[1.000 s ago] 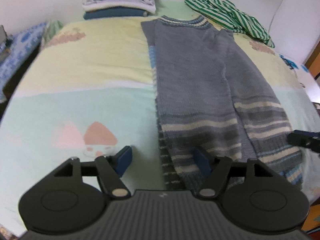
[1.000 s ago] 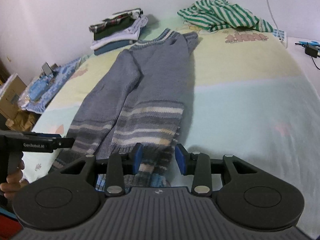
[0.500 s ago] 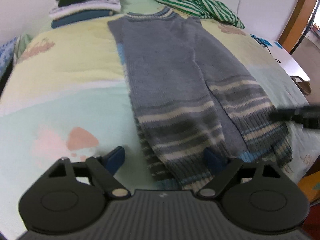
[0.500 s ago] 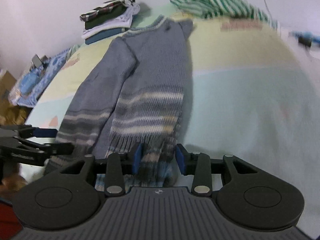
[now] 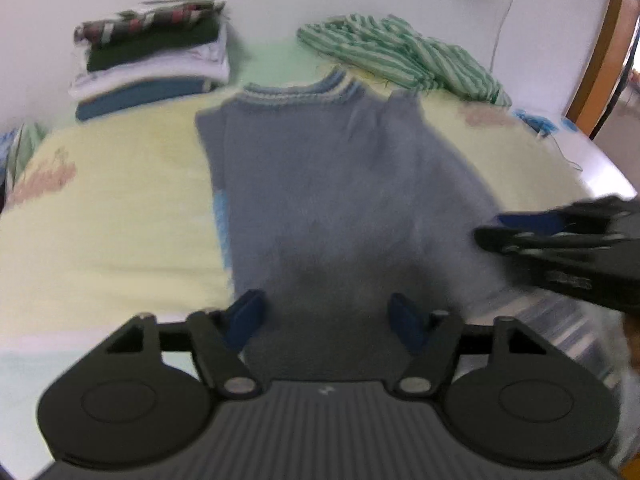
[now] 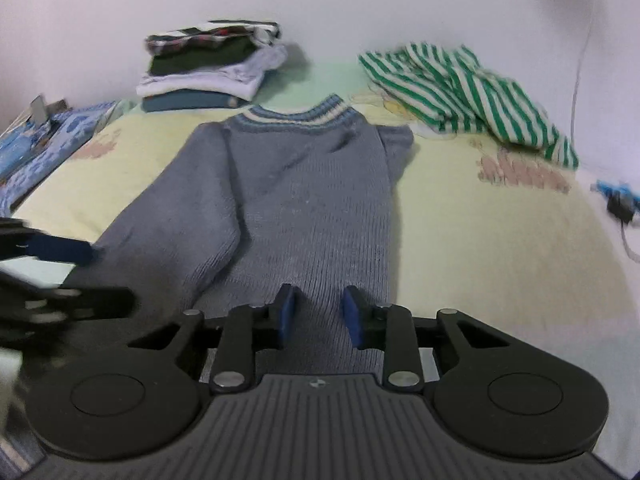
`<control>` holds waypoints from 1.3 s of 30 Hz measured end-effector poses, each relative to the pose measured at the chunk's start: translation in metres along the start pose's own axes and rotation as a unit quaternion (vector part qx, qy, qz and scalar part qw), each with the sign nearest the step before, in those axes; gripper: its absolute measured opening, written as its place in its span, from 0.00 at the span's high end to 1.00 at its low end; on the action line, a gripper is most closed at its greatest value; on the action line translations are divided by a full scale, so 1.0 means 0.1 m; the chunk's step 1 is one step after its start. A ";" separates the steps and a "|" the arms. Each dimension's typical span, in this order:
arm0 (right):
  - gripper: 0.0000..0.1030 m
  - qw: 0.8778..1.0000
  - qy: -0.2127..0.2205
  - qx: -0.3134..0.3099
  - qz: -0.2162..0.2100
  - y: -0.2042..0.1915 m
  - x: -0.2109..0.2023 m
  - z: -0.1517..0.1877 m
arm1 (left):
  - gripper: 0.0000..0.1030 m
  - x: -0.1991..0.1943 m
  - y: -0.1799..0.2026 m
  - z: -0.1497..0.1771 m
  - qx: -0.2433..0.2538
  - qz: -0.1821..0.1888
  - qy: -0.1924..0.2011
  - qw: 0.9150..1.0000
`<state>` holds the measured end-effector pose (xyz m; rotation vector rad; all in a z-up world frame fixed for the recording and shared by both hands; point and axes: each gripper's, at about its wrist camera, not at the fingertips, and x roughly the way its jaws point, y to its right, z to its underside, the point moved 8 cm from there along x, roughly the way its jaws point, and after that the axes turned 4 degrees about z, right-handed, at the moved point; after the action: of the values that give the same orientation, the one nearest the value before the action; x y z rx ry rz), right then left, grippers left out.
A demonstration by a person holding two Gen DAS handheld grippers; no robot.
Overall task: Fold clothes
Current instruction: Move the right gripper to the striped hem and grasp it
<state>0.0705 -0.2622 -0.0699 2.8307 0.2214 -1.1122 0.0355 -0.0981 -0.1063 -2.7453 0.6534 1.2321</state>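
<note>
Left-wrist and right-wrist fisheye views of a bed (image 5: 100, 208) during folding; the left-wrist view is motion-blurred.

At far left, along the bed's edge, lies a blue patterned cloth (image 6: 48, 144). Near the wall behind it stands a stack (image 6: 212, 68) of folded clothes: a plaid piece on top, then dark green, white, and blue at the bottom.

In the middle of the bed lies the sweater (image 6: 308, 200), grey knit, flat, with its blue-and-cream striped collar (image 6: 296, 118) toward the wall and both sleeves folded inward over the body. It rests on a pale yellow and mint sheet printed with pink figures.

The left hand-held gripper (image 5: 328, 318) hovers over the near part of the sweater. Its jaws stand fairly wide and are closing. Grey knit shows between the blue pads (image 5: 246, 314), and neither pad presses on it.

The right hand-held gripper (image 6: 318, 314) is just beside it over the same garment. Its jaws are narrow and closing, with knit showing in the gap. Whether its pads (image 6: 352, 312) already pinch the fabric cannot be told.

To the right of the collar, against the wall, lies a crumpled green-and-white striped garment (image 6: 468, 96). At the far right edge lies a small blue object (image 6: 618, 196) with a cable.
</note>
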 end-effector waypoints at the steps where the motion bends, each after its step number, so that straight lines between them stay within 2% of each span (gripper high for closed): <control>1: 0.69 1.000 -0.003 -0.016 0.001 -0.03 -0.10 0.05 | 0.25 -0.06 0.04 0.07 0.010 0.002 -0.002 1.000; 2: 0.68 1.000 -0.007 -0.029 0.003 -0.06 -0.19 0.12 | 0.18 -0.12 0.09 0.17 0.017 0.007 -0.010 1.000; 3: 0.68 0.999 -0.013 -0.039 0.004 -0.08 -0.29 0.18 | 0.15 -0.18 0.13 0.27 0.023 0.012 -0.018 0.999; 7: 0.68 0.997 -0.030 -0.067 -0.014 -0.21 -0.65 0.54 | 0.14 -0.43 0.27 0.69 0.045 0.017 -0.032 0.998; 10: 0.68 0.996 -0.023 -0.088 -0.022 -0.31 -0.78 0.71 | 0.14 -0.56 0.24 0.81 0.026 0.033 -0.043 0.998; 16: 0.65 0.996 -0.046 -0.066 -0.039 -0.30 -0.72 0.66 | 0.07 -0.44 0.29 0.72 0.024 0.020 -0.060 0.998; 18: 0.65 0.995 -0.049 -0.072 -0.039 -0.32 -0.78 0.69 | 0.01 -0.42 0.27 0.73 0.011 0.006 -0.069 0.998; 24: 0.63 0.998 -0.037 -0.034 -0.035 -0.30 -0.77 0.71 | 0.01 -0.39 0.26 0.73 -0.017 -0.022 -0.077 0.997; 31: 0.62 0.999 -0.011 -0.026 -0.025 -0.30 -0.80 0.74 | 0.01 -0.37 0.26 0.72 -0.038 -0.043 -0.076 0.995; 39: 0.62 0.998 -0.010 0.042 -0.036 -0.15 -0.92 0.61 | 0.01 -0.37 0.27 0.73 -0.046 -0.050 -0.077 0.995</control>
<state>-0.0396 -0.2657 -0.0526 2.9049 0.2843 -1.1919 -0.0485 -0.0931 -0.1255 -2.6808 0.4497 1.4653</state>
